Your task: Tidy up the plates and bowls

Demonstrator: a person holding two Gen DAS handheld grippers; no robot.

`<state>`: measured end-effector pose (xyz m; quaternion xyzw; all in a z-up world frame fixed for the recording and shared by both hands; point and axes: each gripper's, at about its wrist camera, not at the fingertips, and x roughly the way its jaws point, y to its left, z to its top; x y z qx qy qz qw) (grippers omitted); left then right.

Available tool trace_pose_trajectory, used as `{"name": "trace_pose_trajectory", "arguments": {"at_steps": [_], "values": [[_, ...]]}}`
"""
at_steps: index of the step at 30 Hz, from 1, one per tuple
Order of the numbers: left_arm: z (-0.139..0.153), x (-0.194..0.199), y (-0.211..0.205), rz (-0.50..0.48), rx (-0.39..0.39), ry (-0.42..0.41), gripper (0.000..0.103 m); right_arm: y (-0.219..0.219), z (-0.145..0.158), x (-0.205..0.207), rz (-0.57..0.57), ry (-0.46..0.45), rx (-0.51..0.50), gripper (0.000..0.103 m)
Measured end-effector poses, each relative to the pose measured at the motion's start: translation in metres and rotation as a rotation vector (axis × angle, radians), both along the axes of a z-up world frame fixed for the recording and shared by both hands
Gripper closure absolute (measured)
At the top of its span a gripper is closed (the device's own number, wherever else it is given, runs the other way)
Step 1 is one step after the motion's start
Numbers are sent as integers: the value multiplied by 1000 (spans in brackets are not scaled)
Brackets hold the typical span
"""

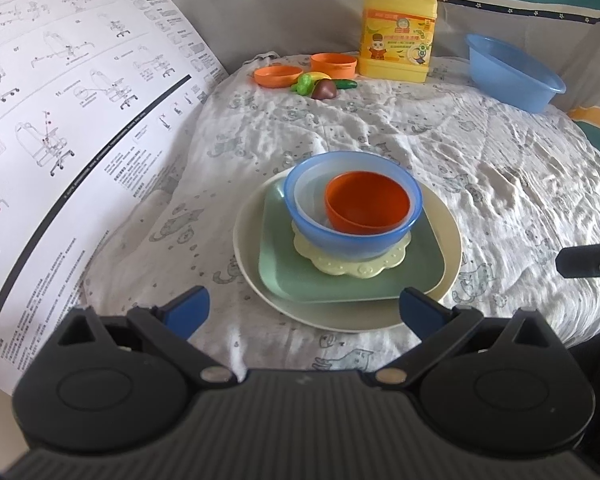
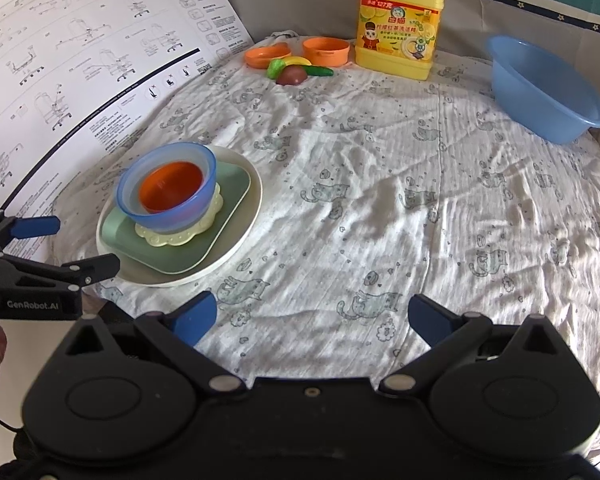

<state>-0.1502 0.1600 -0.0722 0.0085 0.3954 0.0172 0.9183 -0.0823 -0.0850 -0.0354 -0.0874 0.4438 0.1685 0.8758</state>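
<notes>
A stack stands on the cloth-covered table: a cream round plate [image 1: 256,280] [image 2: 244,240], a green square plate [image 1: 420,268] [image 2: 204,240], a pale yellow scalloped plate [image 1: 364,268] [image 2: 172,238], a blue bowl [image 1: 340,236] [image 2: 128,196], and inside it an orange bowl [image 1: 364,204] [image 2: 168,188]. My left gripper [image 1: 304,308] is open and empty, just short of the stack's near edge; it also shows in the right wrist view [image 2: 80,244]. My right gripper [image 2: 312,316] is open and empty over bare cloth to the right of the stack.
At the back stand a small orange dish [image 1: 278,75], an orange cup [image 1: 334,64], toy vegetables [image 1: 324,86], a yellow detergent jug [image 1: 398,32] and a blue basin [image 1: 512,74] [image 2: 544,88]. A large instruction sheet [image 1: 72,120] rises on the left.
</notes>
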Motion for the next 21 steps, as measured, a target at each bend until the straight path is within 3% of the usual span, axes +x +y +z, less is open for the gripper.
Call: {"name": "trace_pose_trajectory", "arguments": {"at_steps": [21], "values": [[-4, -4, 2, -20, -16, -9, 0, 0, -1, -1, 21, -9, -12, 0]]}}
